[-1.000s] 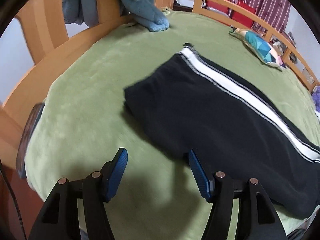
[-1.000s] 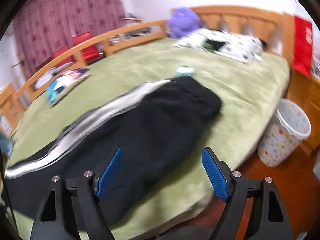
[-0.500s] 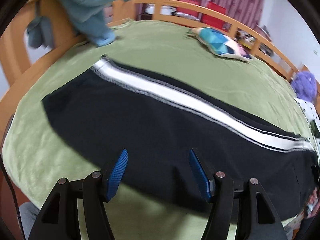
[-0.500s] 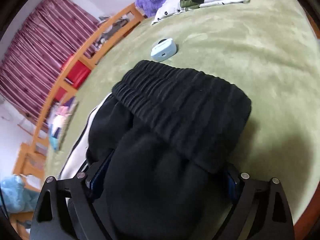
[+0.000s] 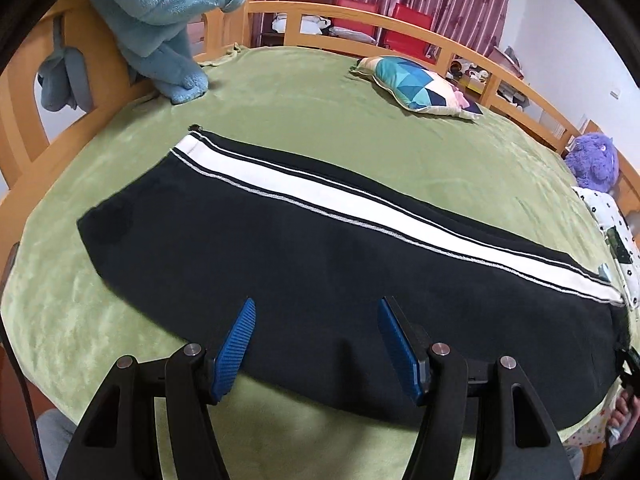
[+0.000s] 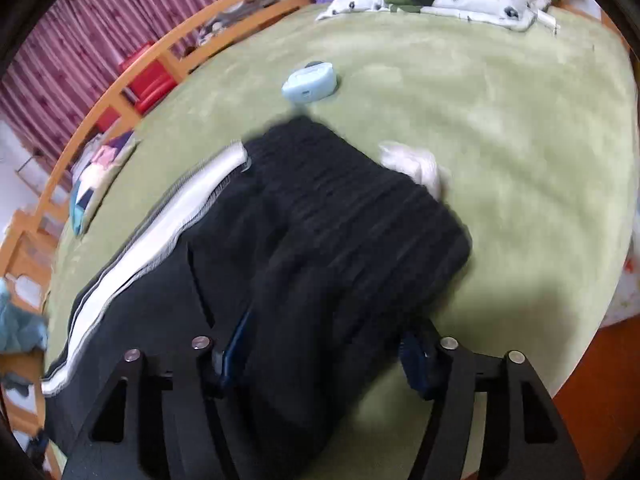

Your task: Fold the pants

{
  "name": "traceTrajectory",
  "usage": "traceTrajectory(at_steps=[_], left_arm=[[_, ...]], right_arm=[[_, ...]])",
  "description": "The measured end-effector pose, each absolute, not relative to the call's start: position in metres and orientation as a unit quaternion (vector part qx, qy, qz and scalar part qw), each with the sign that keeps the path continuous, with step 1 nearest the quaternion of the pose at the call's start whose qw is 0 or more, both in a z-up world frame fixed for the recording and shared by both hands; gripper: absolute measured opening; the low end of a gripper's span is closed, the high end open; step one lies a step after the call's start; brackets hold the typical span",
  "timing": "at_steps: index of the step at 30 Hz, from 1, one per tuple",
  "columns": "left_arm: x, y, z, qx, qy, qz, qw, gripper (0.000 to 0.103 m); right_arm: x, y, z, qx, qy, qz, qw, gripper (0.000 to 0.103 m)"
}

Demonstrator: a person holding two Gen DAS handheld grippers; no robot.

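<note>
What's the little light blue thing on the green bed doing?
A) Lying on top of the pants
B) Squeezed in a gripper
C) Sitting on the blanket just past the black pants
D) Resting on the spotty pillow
C: the little light blue thing lies on the green blanket, just beyond the waistband of the black pants, with no gripper touching it.

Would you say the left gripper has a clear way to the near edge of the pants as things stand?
Probably yes. The left gripper hangs open just above the near edge of the pants, which lie flat on the green blanket. Nothing lies between its fingers and the cloth.
</note>
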State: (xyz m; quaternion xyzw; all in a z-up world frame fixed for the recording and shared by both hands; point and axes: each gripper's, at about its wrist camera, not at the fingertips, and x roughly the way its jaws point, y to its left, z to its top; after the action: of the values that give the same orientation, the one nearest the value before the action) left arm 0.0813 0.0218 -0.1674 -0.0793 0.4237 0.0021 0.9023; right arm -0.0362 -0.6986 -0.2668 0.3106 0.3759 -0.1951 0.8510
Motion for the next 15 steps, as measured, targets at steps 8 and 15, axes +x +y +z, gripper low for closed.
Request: traceTrajectory(at_steps=[8,15], left_arm=[[0.092,0.060,-0.159,-0.086,0.403,-0.005,0.911,0.061],[0.143,0.109,-0.153,-0.093,0.396,0.000,0.913,0.061]], right_arm=[[-0.057,-0.611,-0.196,0.173,0.364,-0.208,0.891,0.064],[-0.005,-0.519,-0.156,0.185,0.322,-0.114,0.921,0.065]])
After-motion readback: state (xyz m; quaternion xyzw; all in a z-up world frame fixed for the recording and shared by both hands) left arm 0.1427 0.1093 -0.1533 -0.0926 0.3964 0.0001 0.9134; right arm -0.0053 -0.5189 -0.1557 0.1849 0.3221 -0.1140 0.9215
